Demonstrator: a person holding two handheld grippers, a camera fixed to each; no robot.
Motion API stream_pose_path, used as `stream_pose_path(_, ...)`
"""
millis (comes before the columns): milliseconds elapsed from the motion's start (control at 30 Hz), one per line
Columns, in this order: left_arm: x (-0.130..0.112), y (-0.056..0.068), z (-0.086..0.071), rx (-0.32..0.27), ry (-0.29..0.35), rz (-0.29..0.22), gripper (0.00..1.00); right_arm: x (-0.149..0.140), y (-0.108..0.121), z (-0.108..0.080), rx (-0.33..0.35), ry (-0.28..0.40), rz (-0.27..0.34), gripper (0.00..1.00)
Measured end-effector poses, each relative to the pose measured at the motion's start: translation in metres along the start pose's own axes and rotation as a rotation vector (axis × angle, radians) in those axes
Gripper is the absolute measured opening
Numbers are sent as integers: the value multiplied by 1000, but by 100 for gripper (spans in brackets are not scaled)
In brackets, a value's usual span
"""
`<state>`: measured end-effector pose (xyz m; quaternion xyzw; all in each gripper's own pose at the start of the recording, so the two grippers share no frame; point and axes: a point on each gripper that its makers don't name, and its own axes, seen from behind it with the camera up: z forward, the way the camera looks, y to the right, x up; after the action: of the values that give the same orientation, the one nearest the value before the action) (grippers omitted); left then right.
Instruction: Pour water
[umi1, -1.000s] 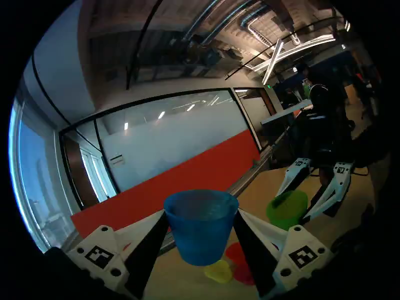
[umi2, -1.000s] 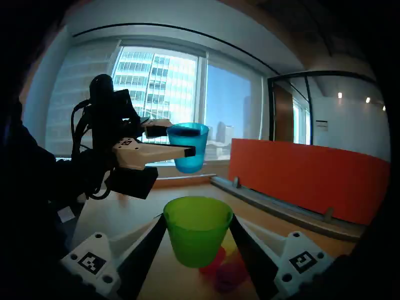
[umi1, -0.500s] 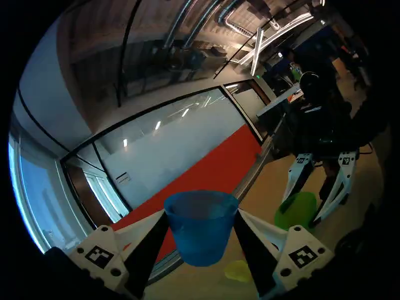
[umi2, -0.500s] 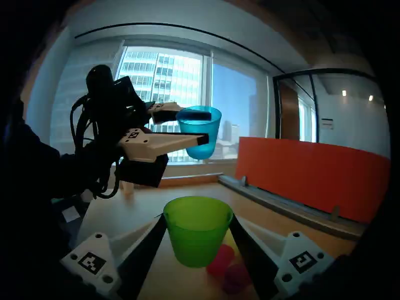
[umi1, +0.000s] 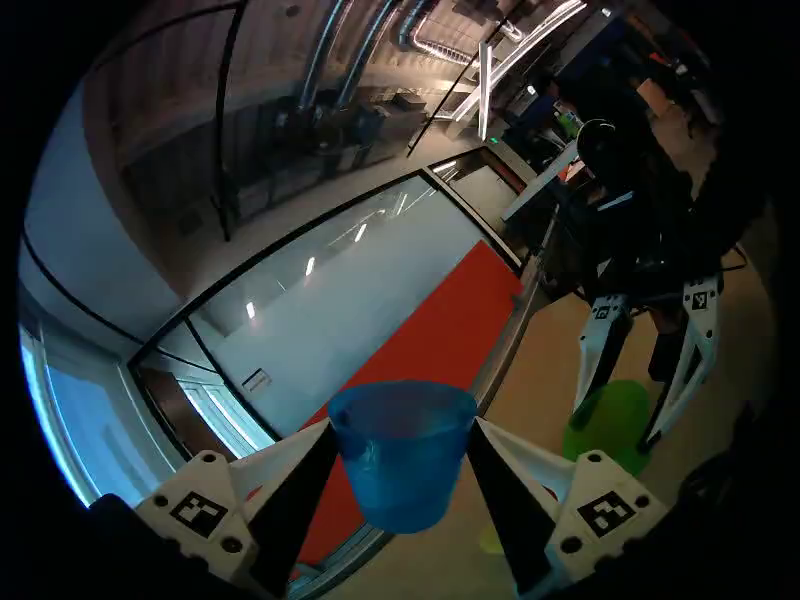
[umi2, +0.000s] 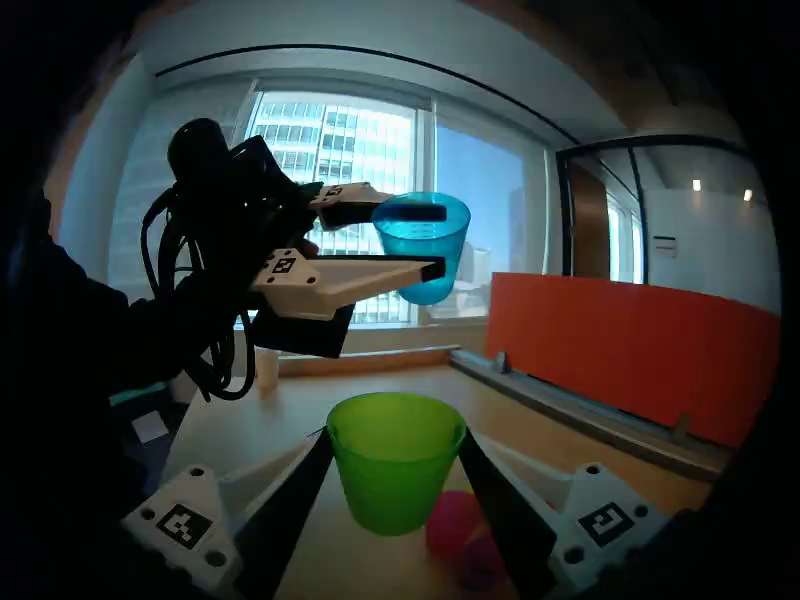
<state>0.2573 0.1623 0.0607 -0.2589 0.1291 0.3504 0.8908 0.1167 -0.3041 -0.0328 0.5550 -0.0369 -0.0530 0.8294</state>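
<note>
A translucent blue cup (umi1: 402, 455) sits between the fingers of my left gripper (umi1: 400, 470), which is shut on it and holds it high in the air. In the right gripper view that blue cup (umi2: 421, 245) hangs tilted above and slightly behind a green cup (umi2: 395, 460). My right gripper (umi2: 395, 475) is shut on the green cup, upright over the wooden table (umi2: 560, 450). In the left gripper view the green cup (umi1: 607, 420) and right gripper (umi1: 650, 410) appear lower right.
Pink and magenta cups (umi2: 455, 520) lie on the table below the green cup; a yellow one (umi1: 490, 540) shows in the left gripper view. An orange partition (umi2: 620, 350) runs along the table's far side, windows behind. A small pale cup (umi2: 266, 368) stands at back left.
My left gripper has risen and moved right with the blue cup, now closer above the green cup, and has rolled further. The right gripper has barely moved.
</note>
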Motion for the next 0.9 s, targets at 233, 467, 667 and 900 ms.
stream_pose_path(233,4,-1,0,-1,3,58,85,0,-3,4,10,1,-3,92)
stream_pose_path(467,8,-2,1,-2,8,111,85,2,-5,6,18,4,-4,92)
stream_pose_path(667,7,-2,3,-4,0,148,85,2,-8,7,25,3,-6,92)
stream_pose_path(900,9,-5,3,3,2,186,85,1,-8,9,26,3,-6,91)
